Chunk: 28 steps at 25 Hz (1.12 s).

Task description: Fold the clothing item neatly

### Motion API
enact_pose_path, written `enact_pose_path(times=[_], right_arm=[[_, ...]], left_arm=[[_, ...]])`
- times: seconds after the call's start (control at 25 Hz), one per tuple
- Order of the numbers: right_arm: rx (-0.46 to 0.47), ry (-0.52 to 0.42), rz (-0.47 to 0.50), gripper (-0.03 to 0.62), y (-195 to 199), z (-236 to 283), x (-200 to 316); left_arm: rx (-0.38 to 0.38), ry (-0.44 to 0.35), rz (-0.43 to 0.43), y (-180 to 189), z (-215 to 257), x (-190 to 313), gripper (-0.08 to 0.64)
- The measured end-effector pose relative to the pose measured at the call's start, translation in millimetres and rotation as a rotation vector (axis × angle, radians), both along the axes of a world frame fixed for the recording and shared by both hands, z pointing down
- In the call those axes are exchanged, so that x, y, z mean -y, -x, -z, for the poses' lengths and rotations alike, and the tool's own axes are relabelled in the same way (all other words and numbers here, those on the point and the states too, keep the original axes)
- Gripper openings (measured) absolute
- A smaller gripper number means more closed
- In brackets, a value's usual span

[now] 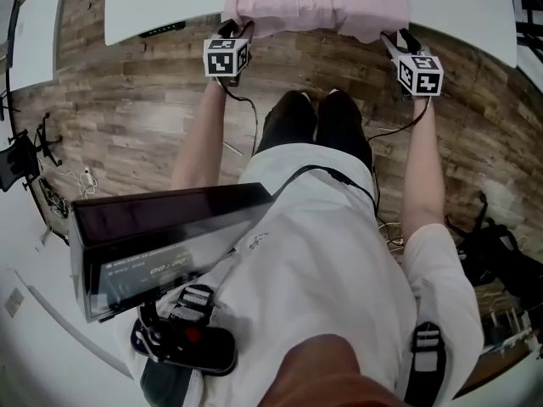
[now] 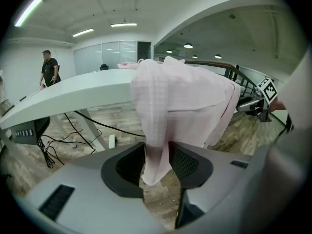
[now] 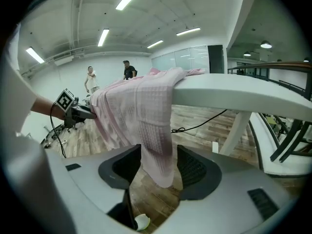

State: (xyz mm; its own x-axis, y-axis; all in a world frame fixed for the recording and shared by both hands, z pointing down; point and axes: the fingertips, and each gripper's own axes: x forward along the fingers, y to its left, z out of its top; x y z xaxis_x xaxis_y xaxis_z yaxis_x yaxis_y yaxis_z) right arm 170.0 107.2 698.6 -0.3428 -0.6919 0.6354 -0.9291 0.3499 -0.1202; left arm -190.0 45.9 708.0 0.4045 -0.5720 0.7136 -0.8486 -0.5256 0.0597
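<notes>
Pink checked cloth hangs loose between both pairs of jaws: the left gripper [image 2: 157,162] stands open around one corner, the right gripper [image 3: 158,167] open around the other. Beyond them, the clothing item [image 1: 318,2] drapes over the white table's [image 1: 161,2] near edge, its long axis running gripper to gripper and its hem pointing floorward.

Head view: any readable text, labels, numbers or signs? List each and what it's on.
Nothing can be read for certain.
Dark box at the person's chest: pale print on its face, upside down and too blurred to read.
Marker cubes: black-and-white square patterns only, no letters or digits.
</notes>
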Motion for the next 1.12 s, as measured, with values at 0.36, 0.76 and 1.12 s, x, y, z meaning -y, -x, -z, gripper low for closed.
enact_pose_path(times=[0.36, 0.76, 1.12], right_arm=[[0.041, -0.013, 0.09, 0.018, 21.1, 32.7, -16.8], [0.104, -0.145, 0.086, 0.018, 32.9, 178.4, -37.5], [0.196, -0.262, -0.013, 0.018, 8.2, 232.5, 4.4]], left_arm=[[-0.073, -0.006, -0.076, -18.3, 39.0, -17.4, 0.014], [-0.213, -0.061, -0.156, -18.1, 172.4, -47.8, 0.014], [-0.342, -0.13, -0.15, -13.7, 239.8, 3.4, 0.014]])
